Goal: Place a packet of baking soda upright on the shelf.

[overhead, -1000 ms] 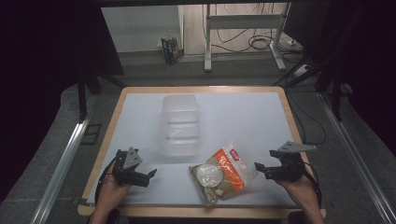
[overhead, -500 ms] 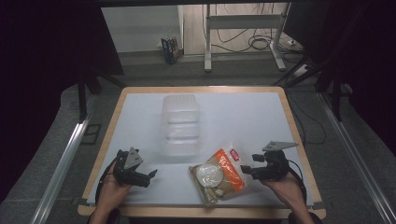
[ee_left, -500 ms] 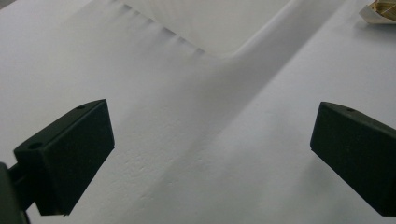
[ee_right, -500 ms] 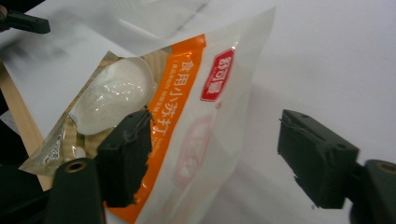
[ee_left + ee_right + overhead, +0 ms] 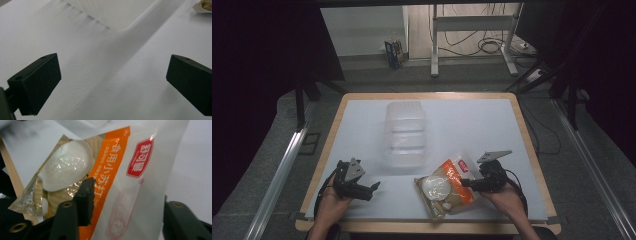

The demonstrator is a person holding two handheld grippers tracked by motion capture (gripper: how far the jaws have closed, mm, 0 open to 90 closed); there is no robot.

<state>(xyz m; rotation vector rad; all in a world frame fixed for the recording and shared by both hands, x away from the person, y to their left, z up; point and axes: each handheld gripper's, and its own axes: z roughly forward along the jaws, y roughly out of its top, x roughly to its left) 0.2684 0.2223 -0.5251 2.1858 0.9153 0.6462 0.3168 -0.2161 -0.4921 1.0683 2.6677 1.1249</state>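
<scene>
Item: orange-and-white packet point(image 5: 125, 177), lying between my right gripper point(image 5: 468, 183) jaws, which have just been closing. My left gripper point(image 5: 373, 187): jaws apart, holding nothing.

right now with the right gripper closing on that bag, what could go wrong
The right gripper has been closing around the bag, one jaw over the slick film, so it may catch only a loose fold and slip. The bag lies near the table edge; a nudge could push it off. The clear container stands close behind.
</scene>
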